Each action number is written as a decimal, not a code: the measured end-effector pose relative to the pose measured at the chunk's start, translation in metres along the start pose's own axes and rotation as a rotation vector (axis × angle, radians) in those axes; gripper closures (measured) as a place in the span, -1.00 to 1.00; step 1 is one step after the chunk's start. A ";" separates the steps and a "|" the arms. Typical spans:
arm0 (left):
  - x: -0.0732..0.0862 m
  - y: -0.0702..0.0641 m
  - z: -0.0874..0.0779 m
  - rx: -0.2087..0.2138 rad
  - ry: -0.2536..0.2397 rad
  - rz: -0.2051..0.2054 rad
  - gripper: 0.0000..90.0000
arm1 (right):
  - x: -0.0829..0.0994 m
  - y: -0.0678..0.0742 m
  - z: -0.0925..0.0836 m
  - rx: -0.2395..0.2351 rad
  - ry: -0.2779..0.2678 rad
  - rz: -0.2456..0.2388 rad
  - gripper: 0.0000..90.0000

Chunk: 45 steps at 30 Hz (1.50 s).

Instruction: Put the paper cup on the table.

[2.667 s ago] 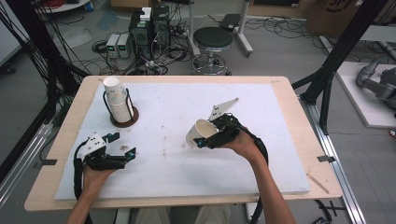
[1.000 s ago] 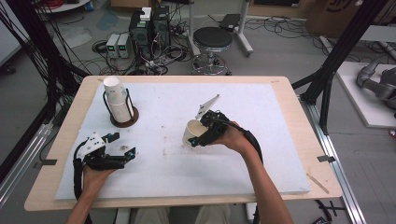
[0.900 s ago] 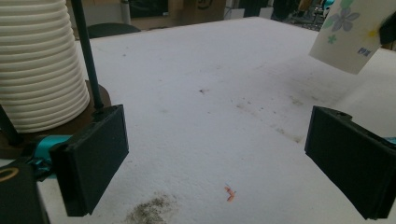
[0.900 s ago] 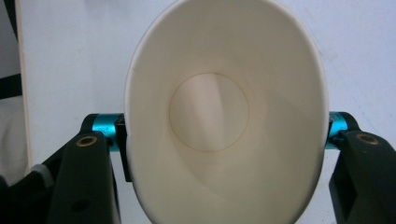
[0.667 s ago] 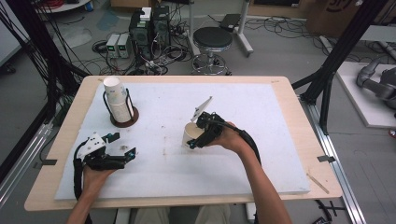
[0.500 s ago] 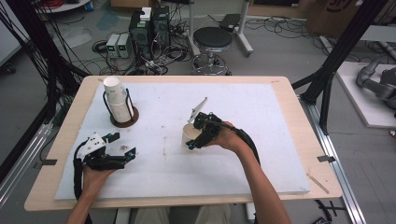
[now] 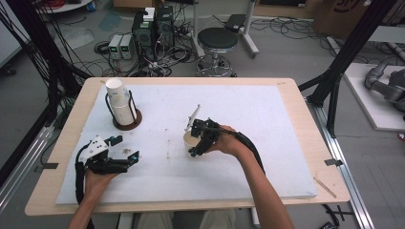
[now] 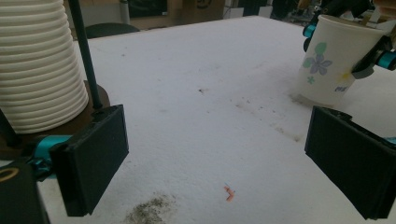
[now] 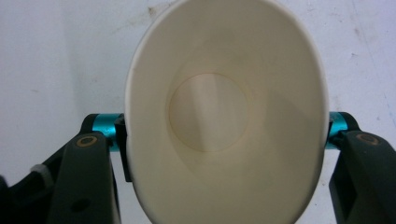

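Standing cup (image 7: 191,141) upright now, right gripper (image 7: 199,139) clamped

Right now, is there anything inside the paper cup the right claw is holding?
Nothing: the right gripper view looks straight into the paper cup and shows its bare, faintly stained bottom. The right claw clamps its sides.

Paper cup (image 7: 190,142) upright mid-mat (floral print), empty.
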<state>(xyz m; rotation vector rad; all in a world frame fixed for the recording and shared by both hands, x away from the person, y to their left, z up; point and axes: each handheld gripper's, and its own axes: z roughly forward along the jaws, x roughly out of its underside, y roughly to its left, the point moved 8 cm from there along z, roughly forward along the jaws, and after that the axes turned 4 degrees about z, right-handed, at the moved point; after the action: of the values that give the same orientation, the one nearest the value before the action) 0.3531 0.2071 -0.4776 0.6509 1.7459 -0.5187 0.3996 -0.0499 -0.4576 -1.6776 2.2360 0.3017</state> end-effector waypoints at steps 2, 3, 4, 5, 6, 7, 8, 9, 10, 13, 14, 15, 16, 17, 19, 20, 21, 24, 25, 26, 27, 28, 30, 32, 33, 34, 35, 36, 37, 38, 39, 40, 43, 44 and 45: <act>0.000 0.000 0.000 -0.001 0.000 0.003 -0.86 | 0.000 0.000 0.002 0.004 0.012 -0.006 -0.21; 0.000 0.000 0.000 0.000 0.001 0.007 -0.86 | 0.001 0.000 0.003 0.015 0.022 -0.014 -0.21; 0.000 0.000 0.000 0.000 0.002 0.008 -0.86 | 0.002 0.001 0.004 0.019 0.041 -0.013 -0.21; 0.000 0.000 0.000 -0.001 0.002 0.009 -0.86 | 0.002 0.001 0.006 0.018 0.039 -0.014 -0.21; 0.000 0.000 0.000 0.000 0.002 0.008 -0.86 | 0.001 0.001 0.006 0.024 0.039 -0.017 -0.21; 0.000 0.000 0.000 -0.001 0.002 0.008 -0.86 | 0.001 0.002 0.007 0.023 0.042 -0.020 -0.21; 0.000 0.000 0.000 0.000 0.002 0.008 -0.86 | 0.000 0.002 0.007 0.024 0.043 -0.019 -0.21; 0.000 0.000 0.000 0.000 0.002 0.007 -0.86 | -0.001 0.003 0.008 0.024 0.041 -0.021 -0.21; 0.000 0.000 0.000 0.000 0.001 0.008 -0.86 | -0.001 0.002 0.008 0.025 0.041 -0.024 -0.21; 0.000 0.000 0.000 0.000 0.002 0.008 -0.86 | -0.001 0.002 0.008 0.023 0.041 -0.022 -0.22; 0.000 0.000 0.000 -0.001 0.002 0.008 -0.86 | -0.001 0.002 0.008 0.022 0.041 -0.022 -0.22; 0.000 0.000 0.000 0.000 0.002 0.007 -0.86 | -0.001 0.002 0.008 0.022 0.041 -0.023 -0.22; 0.000 0.000 0.000 -0.001 0.002 0.008 -0.86 | -0.001 0.003 0.008 0.022 0.041 -0.023 -0.23; 0.000 0.000 0.000 -0.001 0.002 0.008 -0.86 | -0.001 0.003 0.008 0.022 0.041 -0.024 -0.24; 0.000 0.000 0.000 0.000 0.001 0.007 -0.86 | -0.001 0.002 0.008 0.024 0.041 -0.021 -0.26; 0.000 0.000 0.000 0.000 0.002 0.008 -0.86 | -0.001 0.003 0.009 0.026 0.041 -0.021 -0.28; 0.000 -0.001 0.000 0.000 0.001 0.007 -0.86 | -0.001 0.002 0.009 0.028 0.042 -0.026 -0.32; 0.000 0.000 0.000 -0.001 0.002 0.009 -0.86 | -0.001 0.003 0.010 0.032 0.046 -0.022 -0.38; 0.000 0.000 0.000 0.000 0.002 0.009 -0.86 | -0.001 0.002 0.010 0.031 0.048 -0.024 -0.40; 0.000 0.000 0.000 0.000 0.002 0.009 -0.86 | -0.001 0.002 0.011 0.031 0.047 -0.022 -0.42; 0.000 -0.001 0.000 0.000 0.001 0.006 -0.86 | -0.001 0.002 0.011 0.032 0.050 -0.026 -0.44; 0.000 -0.001 0.000 0.001 0.002 0.008 -0.86 | 0.000 0.002 0.012 0.031 0.053 -0.025 -0.47; 0.000 -0.001 0.000 0.000 0.003 0.012 -0.86 | 0.000 0.003 0.014 0.027 0.057 -0.025 -0.53; 0.000 -0.001 0.000 0.000 0.002 0.007 -0.86 | 0.000 0.003 0.015 0.027 0.050 -0.024 -0.55; 0.000 -0.001 0.000 0.000 0.001 0.007 -0.86 | 0.001 0.004 0.016 0.024 0.054 -0.020 -0.56; 0.000 -0.001 0.000 0.000 0.001 0.006 -0.86 | 0.002 0.004 0.017 0.027 0.065 -0.024 -0.57; 0.000 -0.001 0.000 0.000 0.002 0.008 -0.86 | 0.002 0.004 0.018 0.029 0.067 -0.020 -0.57; 0.000 -0.001 0.000 0.001 0.001 0.007 -0.86 | 0.002 0.005 0.018 0.024 0.066 -0.021 -0.57; 0.000 -0.001 0.000 0.001 0.001 0.007 -0.86 | 0.002 0.005 0.018 0.024 0.066 -0.022 -0.57; 0.000 -0.001 0.000 0.001 0.001 0.007 -0.86 | 0.002 0.004 0.019 0.028 0.065 -0.024 -0.57; 0.000 -0.001 0.000 0.001 0.001 0.008 -0.86 | 0.002 0.004 0.019 0.028 0.065 -0.021 -0.58; 0.000 -0.001 0.000 0.001 0.000 0.005 -0.86 | 0.002 0.004 0.019 0.028 0.068 -0.019 -0.58; 0.000 -0.001 0.000 0.001 -0.001 0.006 -0.86 | 0.003 0.004 0.020 0.034 0.076 -0.013 -0.61; 0.000 -0.001 0.000 0.001 0.000 0.006 -0.86 | 0.003 0.004 0.020 0.028 0.077 -0.011 -0.61; 0.000 -0.001 0.000 0.001 -0.001 0.005 -0.86 | 0.003 0.004 0.020 0.028 0.078 -0.013 -0.61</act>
<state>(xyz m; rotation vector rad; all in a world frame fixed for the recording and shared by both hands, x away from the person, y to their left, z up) 0.3523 0.2061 -0.4776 0.6559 1.7429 -0.5159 0.3980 -0.0446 -0.4777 -1.7160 2.2736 0.2036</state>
